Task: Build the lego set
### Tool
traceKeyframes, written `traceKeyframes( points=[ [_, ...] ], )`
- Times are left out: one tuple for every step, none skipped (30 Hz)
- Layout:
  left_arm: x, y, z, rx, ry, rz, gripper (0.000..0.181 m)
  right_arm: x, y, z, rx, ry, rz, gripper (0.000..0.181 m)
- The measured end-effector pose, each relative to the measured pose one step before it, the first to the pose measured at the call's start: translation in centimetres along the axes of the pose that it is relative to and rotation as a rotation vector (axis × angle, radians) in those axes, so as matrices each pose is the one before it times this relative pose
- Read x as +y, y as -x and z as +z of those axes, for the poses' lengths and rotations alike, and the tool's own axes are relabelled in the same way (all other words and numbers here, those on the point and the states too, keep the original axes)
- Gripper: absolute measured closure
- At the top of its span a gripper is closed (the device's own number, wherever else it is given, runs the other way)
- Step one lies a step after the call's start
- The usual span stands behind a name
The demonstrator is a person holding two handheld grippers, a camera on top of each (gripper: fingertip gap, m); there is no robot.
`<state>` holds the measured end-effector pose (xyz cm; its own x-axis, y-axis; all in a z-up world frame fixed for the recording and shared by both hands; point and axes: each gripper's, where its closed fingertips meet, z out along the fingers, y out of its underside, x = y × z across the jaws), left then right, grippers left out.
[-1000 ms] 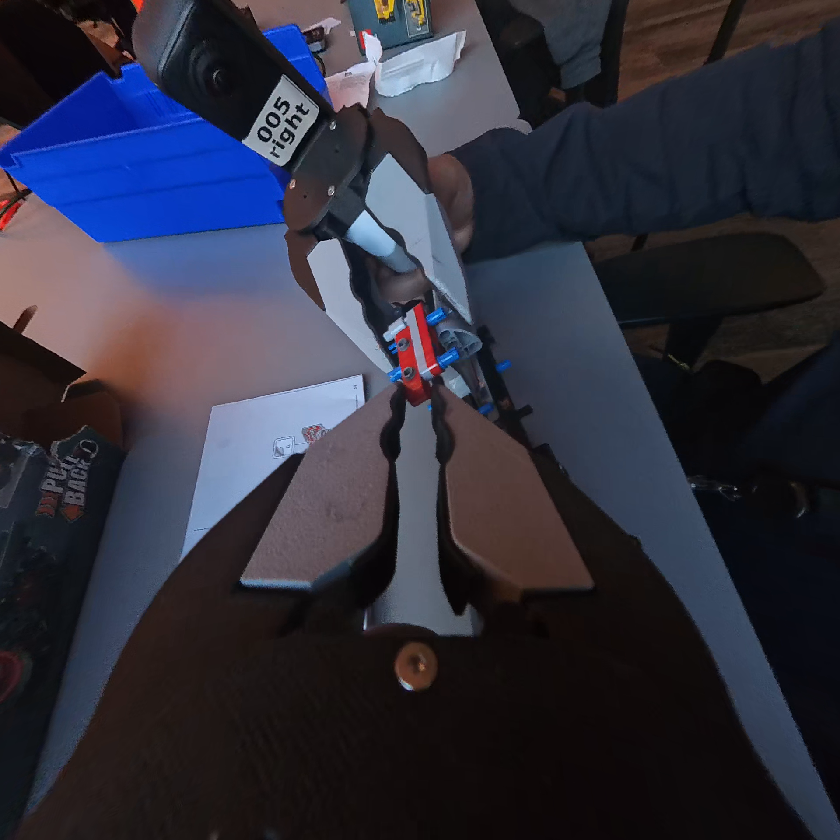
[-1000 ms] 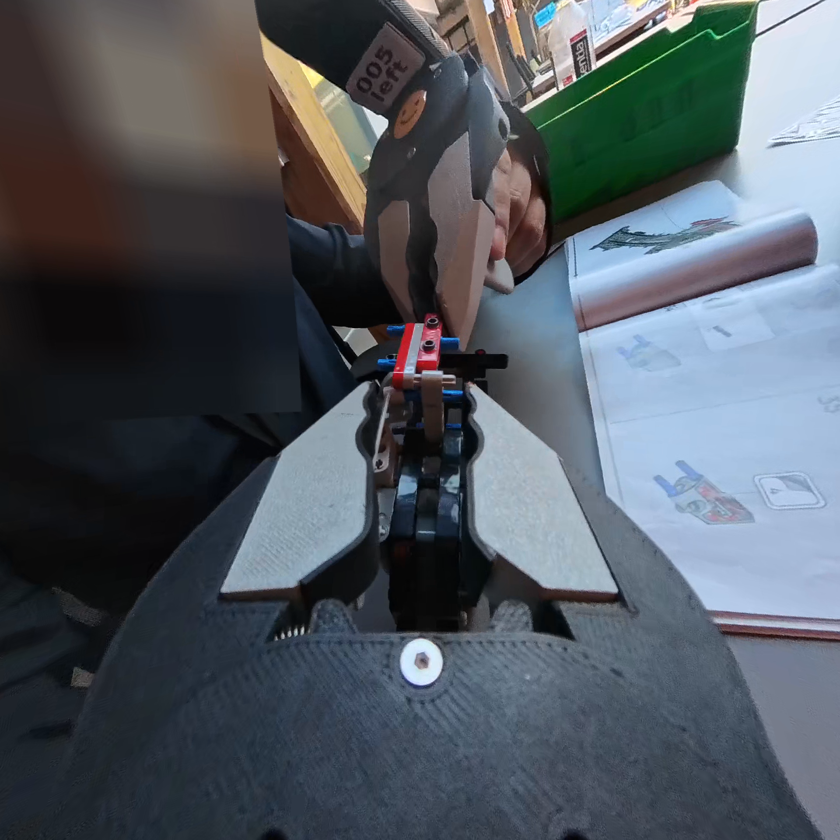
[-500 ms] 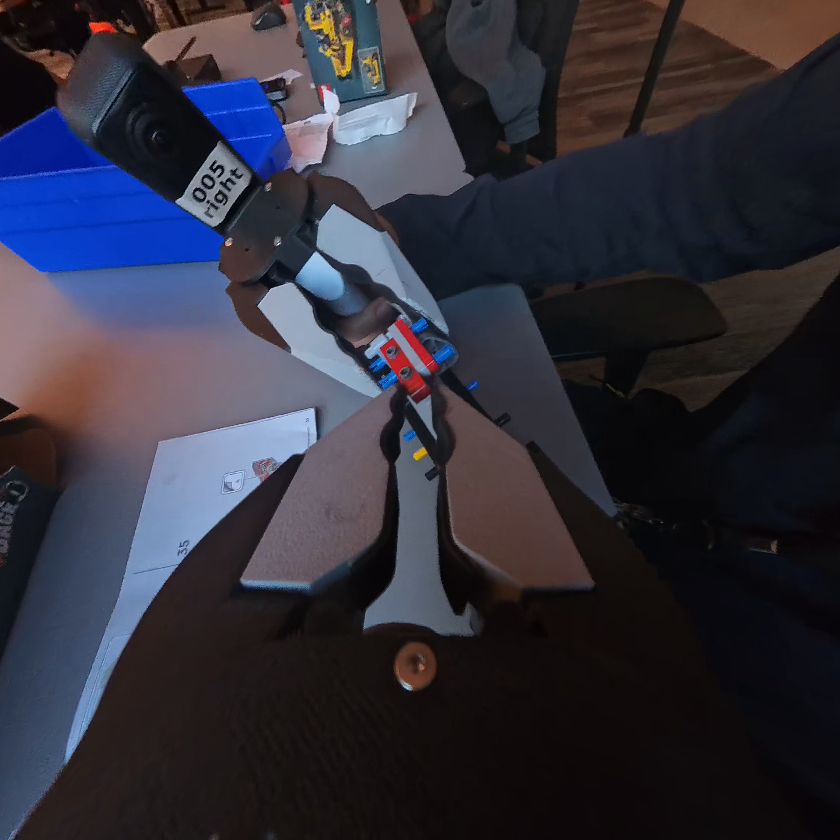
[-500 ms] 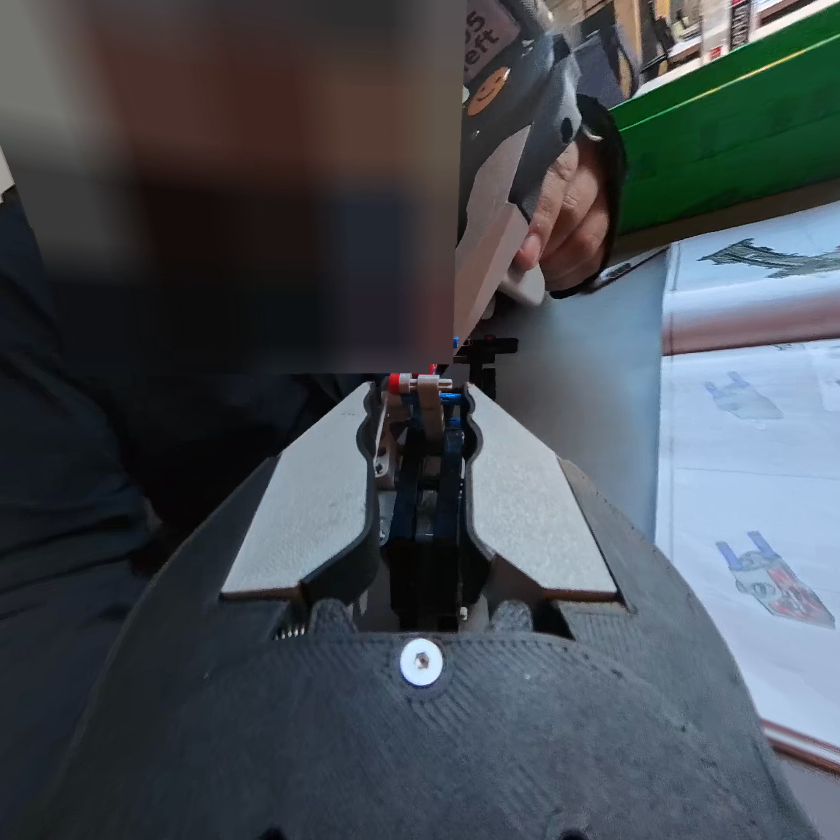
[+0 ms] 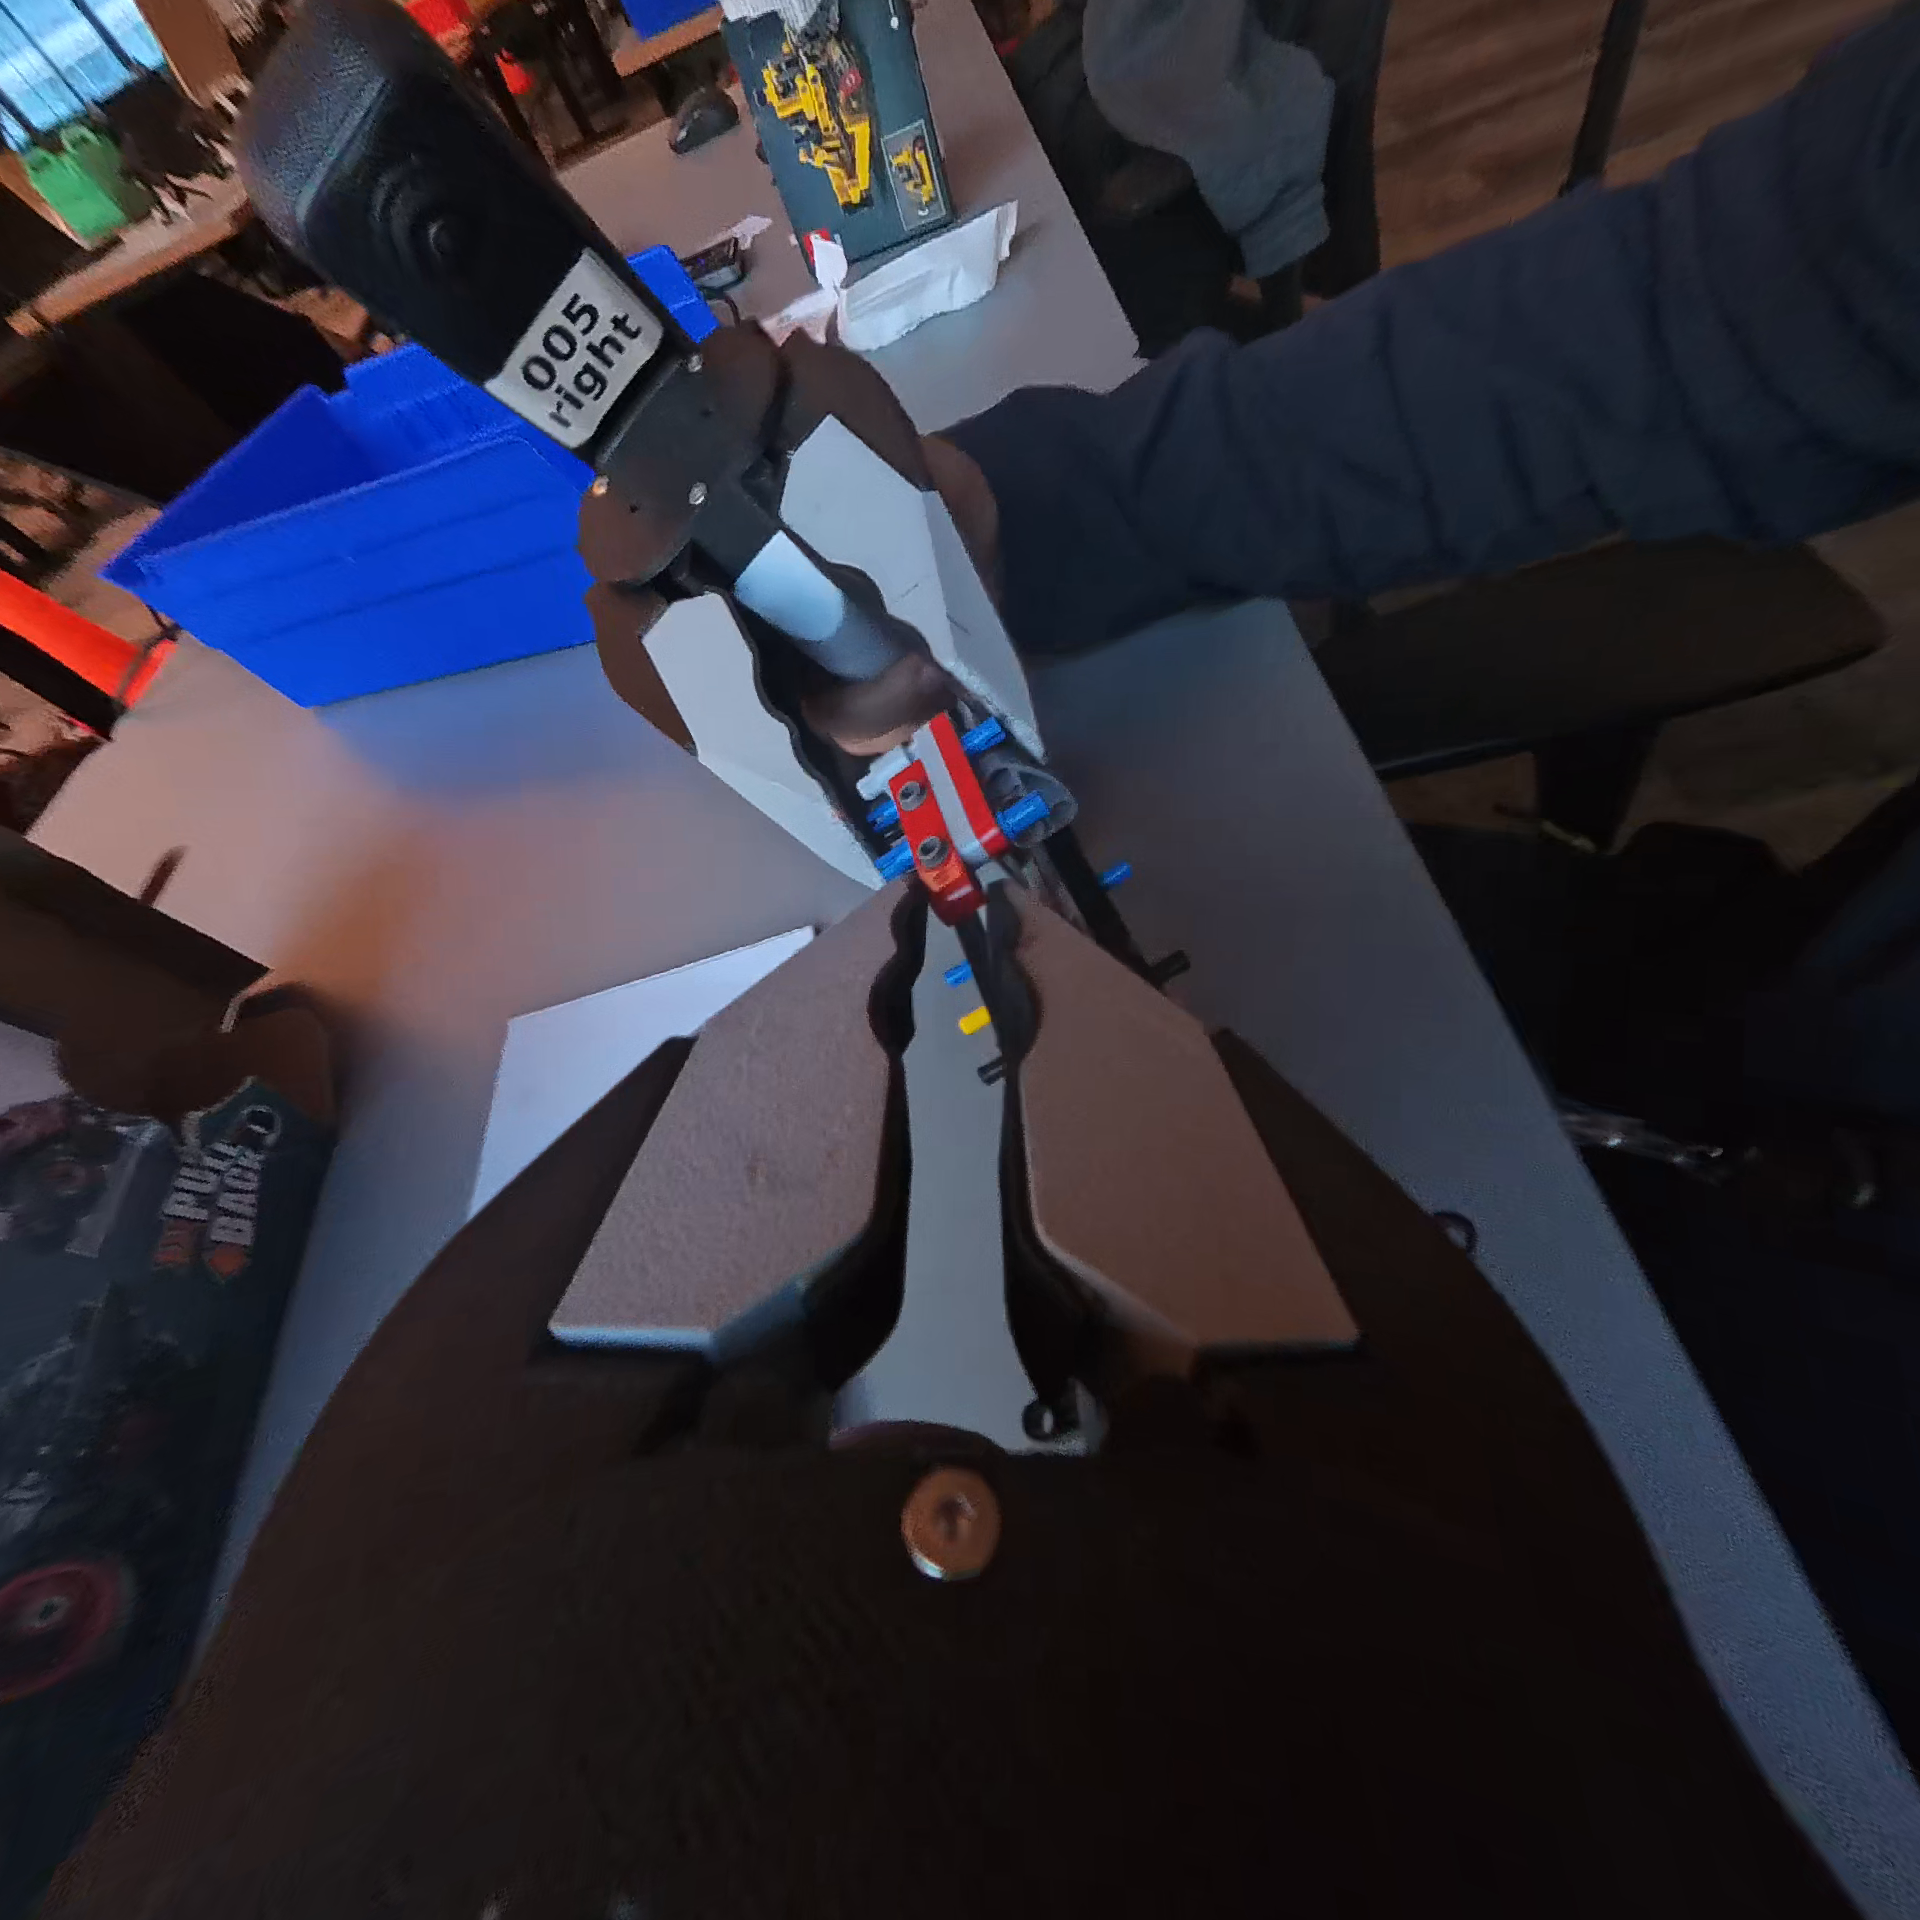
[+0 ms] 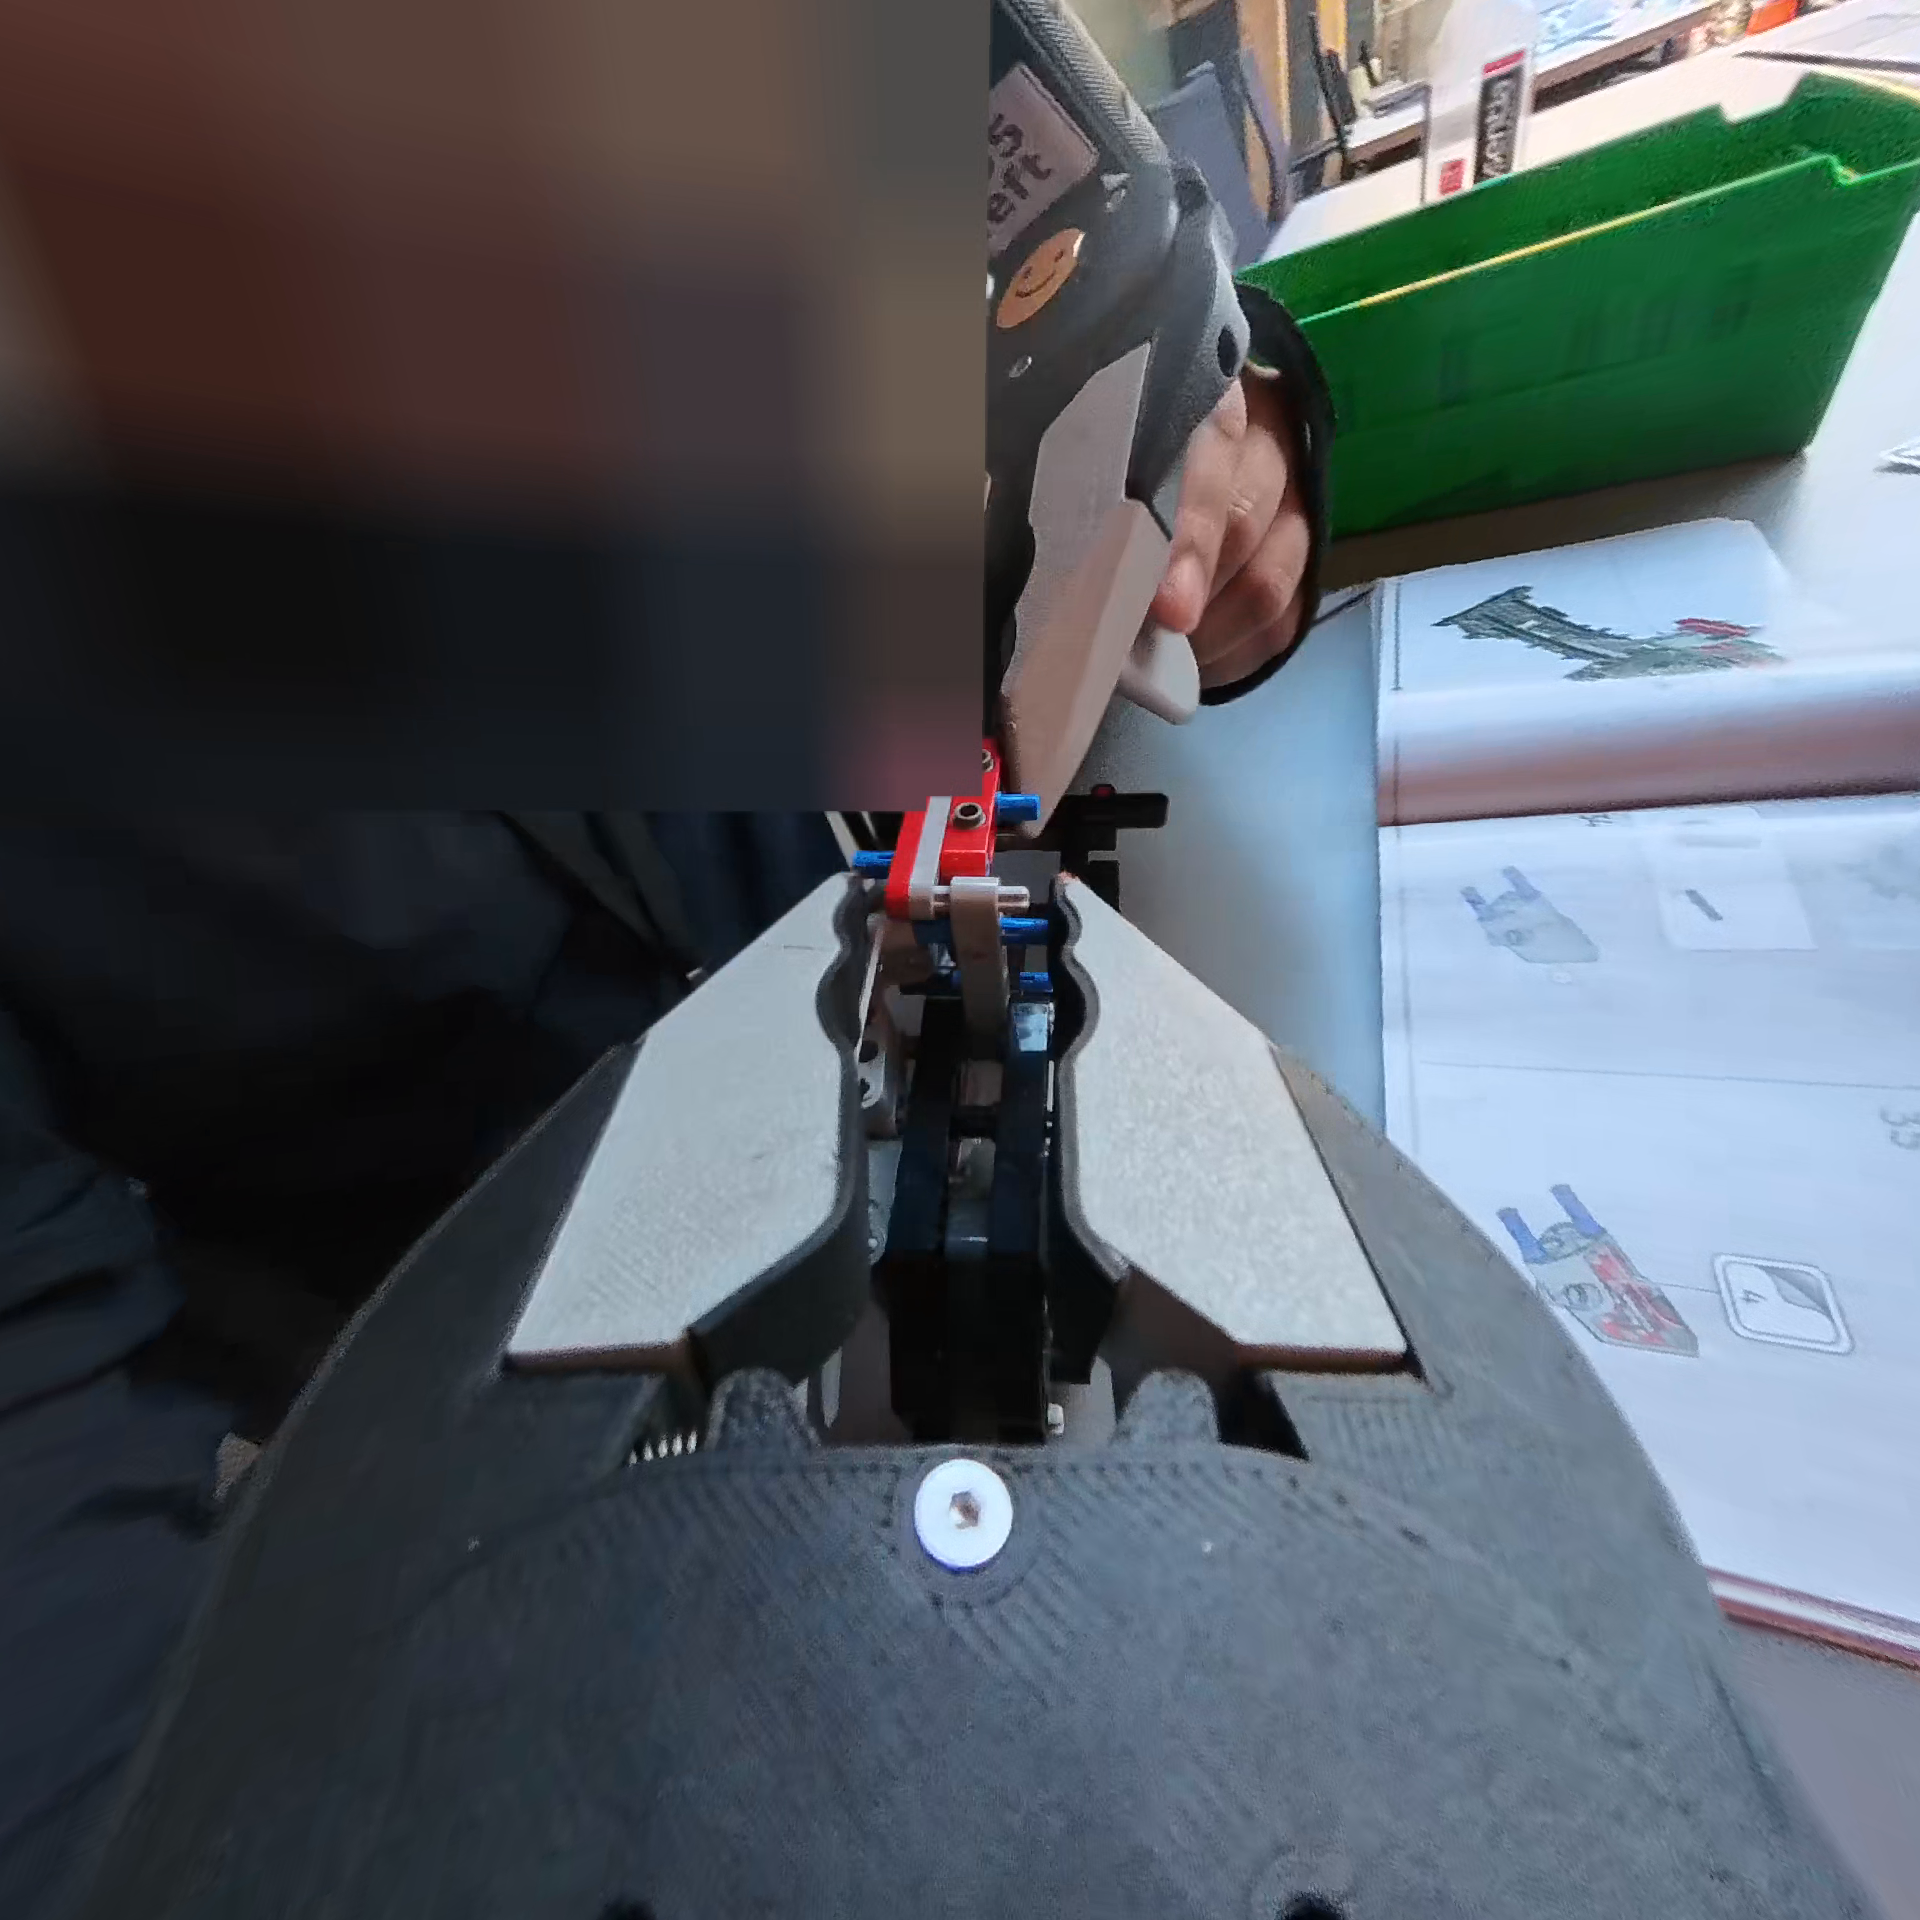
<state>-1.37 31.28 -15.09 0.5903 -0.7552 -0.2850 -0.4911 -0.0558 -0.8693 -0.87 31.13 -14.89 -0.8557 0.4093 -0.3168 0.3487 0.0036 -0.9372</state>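
Note:
A small lego assembly with black beams (image 6: 977, 1164), blue pins and a red beam (image 6: 948, 847) on its front end is held in the air between both grippers. My right gripper (image 6: 961, 920) is shut on the black beams. My left gripper (image 5: 958, 920) is shut on the tip of the red beam (image 5: 940, 821) from the opposite side. The left gripper's fingers (image 6: 1081, 582) show beyond the beam in the right wrist view. The right gripper's fingers (image 5: 748, 707) show in the left wrist view. A mosaic patch hides the upper left of the right wrist view.
An open instruction booklet (image 6: 1662, 1039) lies on the grey table (image 5: 1299, 935), with a green bin (image 6: 1610, 343) behind it. A blue bin (image 5: 364, 540), a lego box (image 5: 852, 114) and a toy box (image 5: 125, 1299) are around. Loose pins (image 5: 971, 1020) lie below the assembly.
Both grippers keep their hold. The joined assembly has shifted and tilted a little, and the red beam shows more fully in the right wrist view than half a second ago.

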Motion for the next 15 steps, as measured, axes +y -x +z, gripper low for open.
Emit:
traceKeyframes(
  points=[
    [0.268, 0.034, 0.052, -0.0105, 0.0105, 0.0320, 0.174, 0.173, -0.110, 0.060, 0.0195, 0.0116, -0.0004, 0.150],
    [0.323, -0.003, 0.101, -0.0089, 0.0127, 0.0274, 0.171, 0.231, -0.164, 0.042, 0.0222, 0.0127, 0.0016, 0.150],
    [0.355, -0.049, 0.131, -0.0059, 0.0147, 0.0199, 0.168, 0.213, -0.205, 0.016, 0.0253, 0.0110, 0.0008, 0.150],
    [0.231, -0.050, 0.122, -0.0057, 0.0086, 0.0123, 0.166, 0.129, -0.175, -0.006, 0.0238, 0.0066, -0.0026, 0.150],
    [0.020, -0.039, 0.038, -0.0056, -0.0020, 0.0094, 0.163, 0.009, -0.095, -0.021, 0.0188, 0.0019, -0.0064, 0.150],
    [0.063, -0.088, 0.011, -0.0004, 0.0047, 0.0100, 0.160, 0.056, -0.066, -0.021, 0.0170, 0.0046, -0.0087, 0.150],
    [0.109, -0.003, 0.022, -0.0054, 0.0113, 0.0120, 0.158, 0.048, -0.071, 0.011, 0.0180, 0.0043, -0.0104, 0.150],
    [0.057, 0.309, -0.008, -0.0282, 0.0097, 0.0126, 0.147, 0.072, -0.041, 0.049, 0.0168, 0.0077, -0.0119, 0.150],
    [-0.014, 0.455, -0.025, -0.0416, 0.0043, 0.0170, 0.136, 0.121, 0.036, 0.132, 0.0116, 0.0118, -0.0147, 0.150],
    [-0.023, 0.172, -0.031, -0.0263, 0.0018, 0.0353, 0.139, 0.166, 0.089, 0.210, 0.0077, 0.0146, -0.0145, 0.150],
    [0.014, -0.086, 0.008, -0.0138, 0.0043, 0.0507, 0.146, 0.129, 0.065, 0.242, 0.0070, 0.0132, -0.0118, 0.149],
    [0.066, -0.288, 0.070, -0.0052, 0.0062, 0.0509, 0.153, -0.012, 0.058, 0.174, 0.0066, 0.0049, -0.0110, 0.149],
    [0.053, -0.299, 0.089, -0.0060, 0.0046, 0.0463, 0.161, -0.037, -0.060, 0.045, 0.0135, 0.0038, -0.0111, 0.149],
    [0.080, 0.019, 0.120, -0.0235, 0.0085, 0.0395, 0.162, 0.002, -0.065, -0.036, 0.0143, 0.0043, -0.0088, 0.150],
    [-0.005, -0.048, 0.057, -0.0126, 0.0034, 0.0287, 0.162, 0.066, 0.040, 0.011, 0.0104, 0.0053, -0.0075, 0.149]
  ],
)
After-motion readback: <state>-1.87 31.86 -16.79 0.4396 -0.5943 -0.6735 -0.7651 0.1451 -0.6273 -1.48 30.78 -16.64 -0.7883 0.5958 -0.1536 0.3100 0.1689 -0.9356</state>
